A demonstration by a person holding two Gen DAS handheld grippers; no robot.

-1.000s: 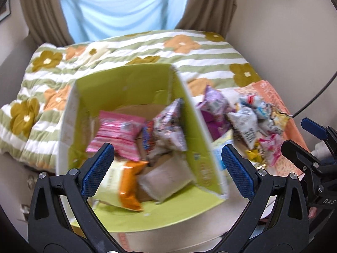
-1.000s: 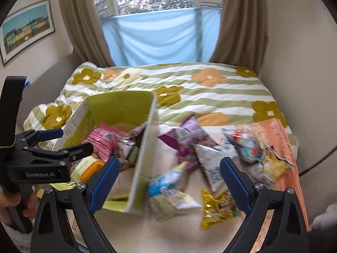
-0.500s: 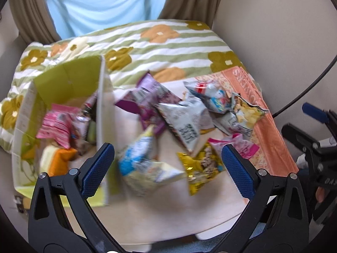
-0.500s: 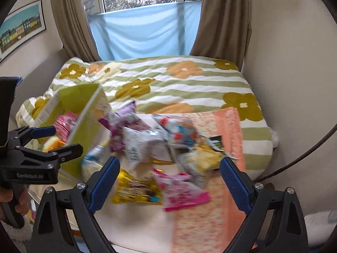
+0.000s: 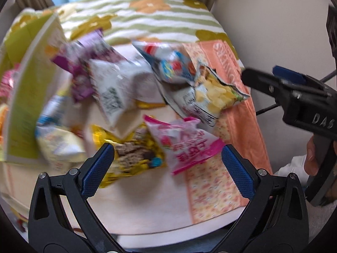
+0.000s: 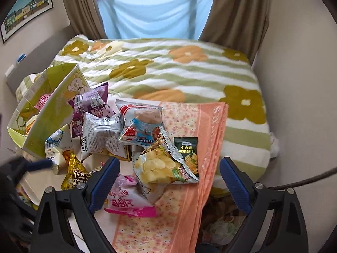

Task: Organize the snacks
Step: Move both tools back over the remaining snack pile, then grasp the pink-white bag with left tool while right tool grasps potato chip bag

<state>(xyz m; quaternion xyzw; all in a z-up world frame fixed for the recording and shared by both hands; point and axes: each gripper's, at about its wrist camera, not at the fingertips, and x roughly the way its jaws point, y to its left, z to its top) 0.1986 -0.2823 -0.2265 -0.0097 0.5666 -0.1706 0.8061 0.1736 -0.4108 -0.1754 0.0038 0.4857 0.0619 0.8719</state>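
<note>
Several snack bags lie in a heap on a small table. My left gripper [image 5: 167, 158] is open and empty, just above a pink bag [image 5: 185, 145] and a yellow bag [image 5: 130, 156]. My right gripper [image 6: 169, 172] is open and empty over a chips bag [image 6: 160, 166] and a dark green packet [image 6: 186, 154]. The pink bag [image 6: 126, 202] lies by its left finger. A green cardboard box [image 6: 48, 113] with snacks inside stands at the left; in the left wrist view its wall [image 5: 27, 97] is at the left edge.
An orange floral cloth [image 6: 168, 221] covers the table's right part and hangs over its edge. A bed with a striped flower quilt [image 6: 179, 71] lies behind. A wall is on the right, and a dark cable [image 6: 305, 179] runs there.
Both views have swung right, from the green box to the loose heap. The left gripper has come down close over the pink and yellow bags. Both grippers stay open.
</note>
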